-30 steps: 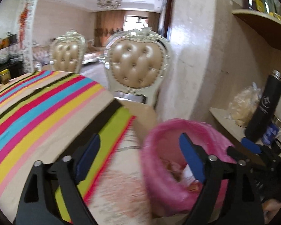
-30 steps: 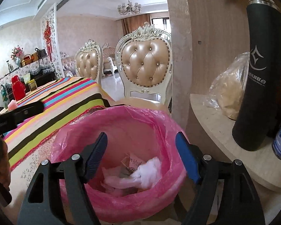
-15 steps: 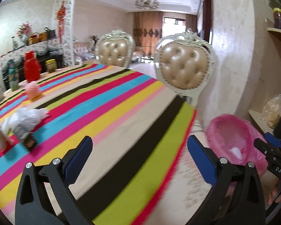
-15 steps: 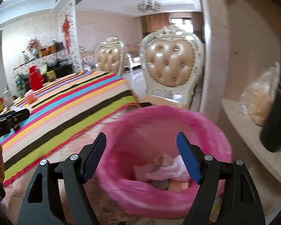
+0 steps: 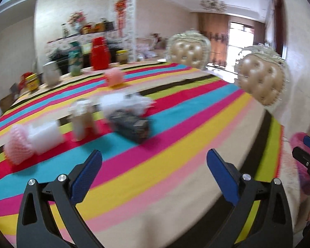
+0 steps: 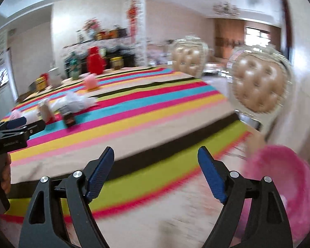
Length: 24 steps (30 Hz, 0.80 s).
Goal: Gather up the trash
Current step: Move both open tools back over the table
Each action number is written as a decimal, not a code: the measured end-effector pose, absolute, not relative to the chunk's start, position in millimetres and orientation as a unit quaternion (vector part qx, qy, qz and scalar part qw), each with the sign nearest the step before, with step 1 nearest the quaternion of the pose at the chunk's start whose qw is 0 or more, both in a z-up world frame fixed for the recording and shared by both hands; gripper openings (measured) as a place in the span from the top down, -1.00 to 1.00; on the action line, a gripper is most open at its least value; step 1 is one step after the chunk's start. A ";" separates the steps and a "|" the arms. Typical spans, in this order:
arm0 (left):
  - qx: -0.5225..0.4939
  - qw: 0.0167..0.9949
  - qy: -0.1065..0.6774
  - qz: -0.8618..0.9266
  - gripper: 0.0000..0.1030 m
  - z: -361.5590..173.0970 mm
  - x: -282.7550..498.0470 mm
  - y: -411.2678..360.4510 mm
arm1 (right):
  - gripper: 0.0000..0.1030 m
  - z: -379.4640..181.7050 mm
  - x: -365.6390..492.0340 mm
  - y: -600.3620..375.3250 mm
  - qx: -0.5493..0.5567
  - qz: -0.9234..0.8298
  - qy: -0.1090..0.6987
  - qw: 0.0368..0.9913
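- Far left of my left view, a pink foam net (image 5: 18, 144) and a white block (image 5: 45, 136) lie touching on the striped bench (image 5: 175, 165); I judge both still wait to be collected.
- Just right of them stands a small pale bottle (image 5: 81, 119), upright as far as the blur lets me tell.
- Centre of that view holds the dark carton (image 5: 130, 126), lying flat with its long axis running from upper left to lower right and its nearer end toward me. A crumpled white wrapper (image 5: 126, 102) sits just behind it, touching or nearly so.
- My left fingers (image 5: 154, 177) are spread wide and hold nothing, low in the frame and short of the pile.
- My right fingers (image 6: 156, 175) are likewise released and empty, over the near edge of the bench.
- At the lower right of my right view sits the pink-lined bin (image 6: 287, 186), beside the bench; blur hides its contents.
- My judgement: the task is partway at best, with several pieces on the bench left and nothing in either grip.
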<state>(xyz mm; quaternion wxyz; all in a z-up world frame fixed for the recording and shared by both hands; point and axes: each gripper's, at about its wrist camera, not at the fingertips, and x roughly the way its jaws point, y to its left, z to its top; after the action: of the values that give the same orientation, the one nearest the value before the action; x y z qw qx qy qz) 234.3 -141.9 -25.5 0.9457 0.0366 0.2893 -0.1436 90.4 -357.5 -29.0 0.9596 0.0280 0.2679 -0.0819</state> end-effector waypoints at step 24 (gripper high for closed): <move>-0.031 0.955 0.295 -0.011 -0.90 -38.7 299.9 4.8 | -0.54 -64.5 317.3 -198.8 -0.035 0.086 0.381 0.920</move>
<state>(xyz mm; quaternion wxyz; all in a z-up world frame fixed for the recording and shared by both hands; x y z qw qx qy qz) 299.9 4.8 -38.7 0.9549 -0.0310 0.2950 -0.0108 317.3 -198.8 -64.5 0.9199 -0.0348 0.3812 0.0855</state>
